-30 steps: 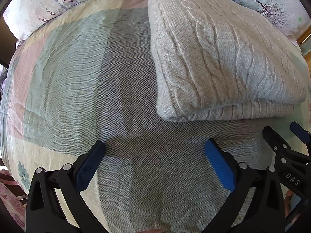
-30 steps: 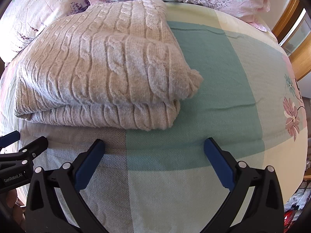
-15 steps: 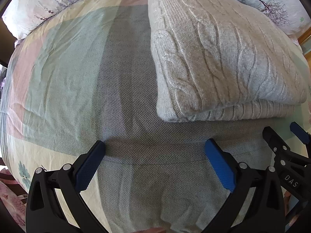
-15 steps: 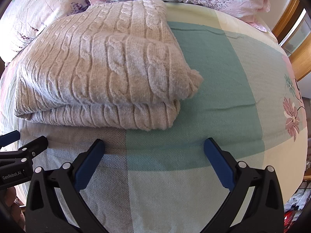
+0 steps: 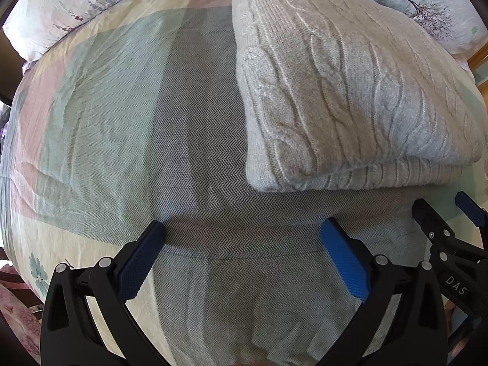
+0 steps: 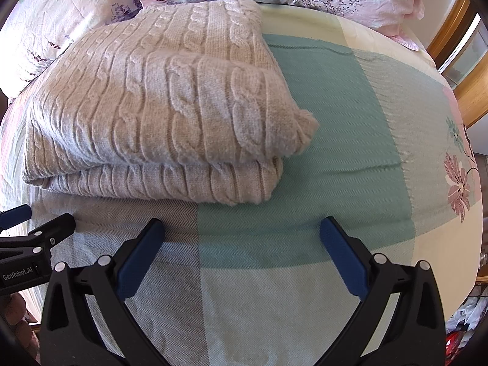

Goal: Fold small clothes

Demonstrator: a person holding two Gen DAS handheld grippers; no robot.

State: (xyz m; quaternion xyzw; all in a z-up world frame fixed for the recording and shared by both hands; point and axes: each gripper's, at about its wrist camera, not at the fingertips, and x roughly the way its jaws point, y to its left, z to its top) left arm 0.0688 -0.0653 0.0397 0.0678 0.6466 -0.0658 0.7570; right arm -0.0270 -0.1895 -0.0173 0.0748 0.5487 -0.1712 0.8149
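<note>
Sweater (image 5: pixel 350 91) lies folded on the bedspread (image 5: pixel 122 122); both grippers' fingers (image 5: pixel 137 259) hover spread apart, empty.

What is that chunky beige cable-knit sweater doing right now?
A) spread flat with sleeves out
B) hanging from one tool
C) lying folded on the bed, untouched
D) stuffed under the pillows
C: the beige cable-knit sweater lies doubled over on the green-checked bedspread, with the left tool and right tool open short of it.
</note>
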